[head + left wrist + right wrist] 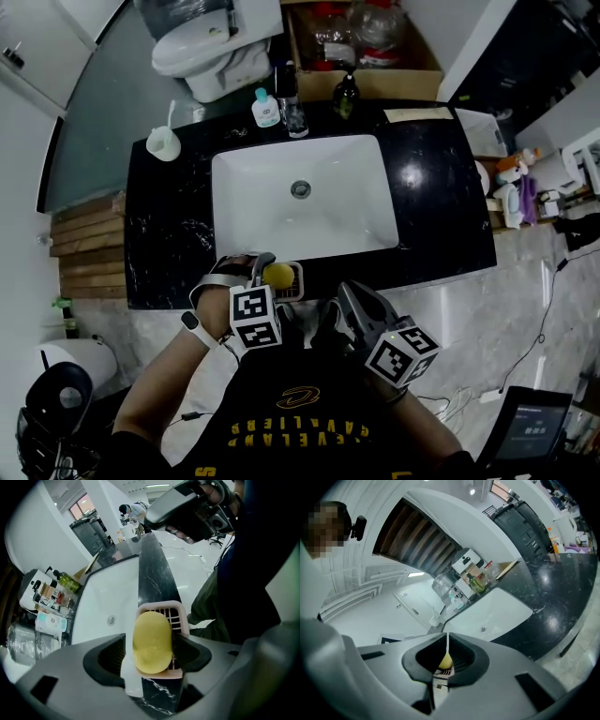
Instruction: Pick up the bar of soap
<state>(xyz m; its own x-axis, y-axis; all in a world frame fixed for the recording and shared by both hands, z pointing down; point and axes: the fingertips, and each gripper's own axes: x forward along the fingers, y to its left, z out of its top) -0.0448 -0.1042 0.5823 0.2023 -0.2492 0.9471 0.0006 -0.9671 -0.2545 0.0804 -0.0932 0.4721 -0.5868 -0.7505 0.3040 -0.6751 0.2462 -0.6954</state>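
Note:
A yellow oval bar of soap [279, 275] [151, 642] lies in a pink slotted soap dish [296, 282] [168, 612] on the black counter's front edge, just before the white sink [300, 220]. My left gripper [268, 269] [150, 660] is open with one jaw on each side of the soap. Its right jaw is against the bar, and a thin gap shows at the left jaw. My right gripper [343, 298] [447, 651] hangs shut off the counter's front edge, right of the dish. The soap [446, 659] peeks out below its jaws.
The black marble counter [441, 206] carries a white cup [163, 142] at the back left and three bottles [292, 98] behind the sink. A toilet [202, 47] and a cardboard box [361, 42] stand beyond. My body is close to the counter's front edge.

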